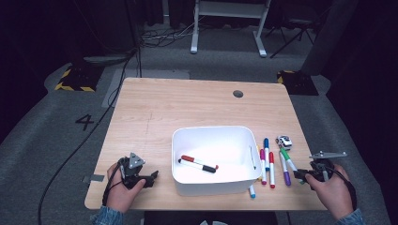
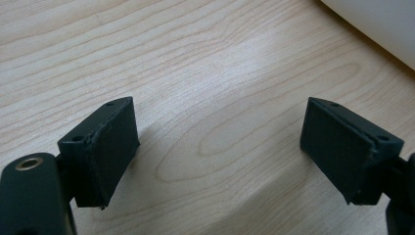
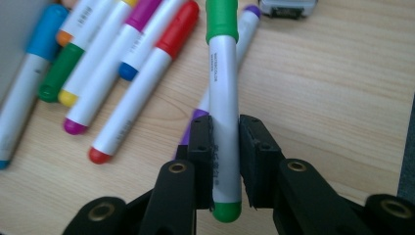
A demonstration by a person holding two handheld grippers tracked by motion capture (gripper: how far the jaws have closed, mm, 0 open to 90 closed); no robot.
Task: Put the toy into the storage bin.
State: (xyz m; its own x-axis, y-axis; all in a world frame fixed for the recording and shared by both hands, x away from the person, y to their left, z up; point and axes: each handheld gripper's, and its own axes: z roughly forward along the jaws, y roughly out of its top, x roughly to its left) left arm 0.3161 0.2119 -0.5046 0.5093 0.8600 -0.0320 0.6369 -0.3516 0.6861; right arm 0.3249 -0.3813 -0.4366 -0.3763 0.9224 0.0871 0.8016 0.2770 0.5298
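My right gripper [image 1: 300, 176] is at the table's right front, shut on a white marker with green caps [image 1: 287, 158]. In the right gripper view the pads [image 3: 201, 147] clamp the green marker [image 3: 222, 98] near its lower end, and it crosses over a purple-capped marker [image 3: 248, 17]. Several more markers [image 3: 142, 88] lie side by side to its left. At the left front, my left gripper [image 1: 152, 178] is open. Its jaws [image 2: 218, 142] stand wide apart over bare wood with nothing between them.
A white bin [image 1: 239, 136] stands in the middle front of the table [image 1: 187, 103] and holds a red-capped marker [image 1: 197, 161] and a black-capped one [image 1: 199, 167]. The bin's corner [image 2: 381, 24] is beyond the left jaws. A small white-and-black object [image 1: 284, 141] lies behind the loose markers.
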